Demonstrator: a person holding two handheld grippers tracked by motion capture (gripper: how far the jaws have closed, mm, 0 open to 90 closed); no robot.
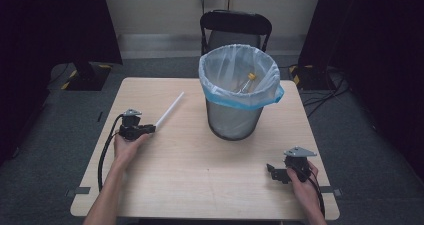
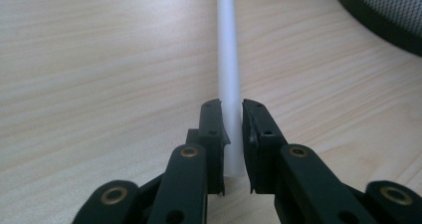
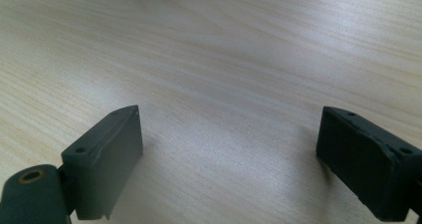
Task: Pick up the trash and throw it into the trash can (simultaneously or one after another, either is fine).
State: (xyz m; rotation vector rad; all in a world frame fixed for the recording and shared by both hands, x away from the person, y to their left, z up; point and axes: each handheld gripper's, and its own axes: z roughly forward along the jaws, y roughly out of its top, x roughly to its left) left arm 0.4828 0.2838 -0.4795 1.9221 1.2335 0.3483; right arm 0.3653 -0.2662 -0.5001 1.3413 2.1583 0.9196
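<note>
Left gripper point(image 1: 150, 129) pinches near end of white tube point(image 1: 169, 110) on table point(image 1: 200, 175).
Right gripper point(image 1: 270, 171) sits at near right, jaws spread wide over bare wood, holding nothing. Tube lies flat left of center, long axis diagonal, far end pointing up-right toward bin point(image 1: 235, 120); in left gripper view it runs straight away between the jaws point(image 2: 229, 59). Bin stands beyond, center-far, bagged, chair point(image 1: 235, 25) behind.

Matt white plastic tube point(image 2: 229, 69) on smooth pale-wood table point(image 1: 200, 160).
</note>
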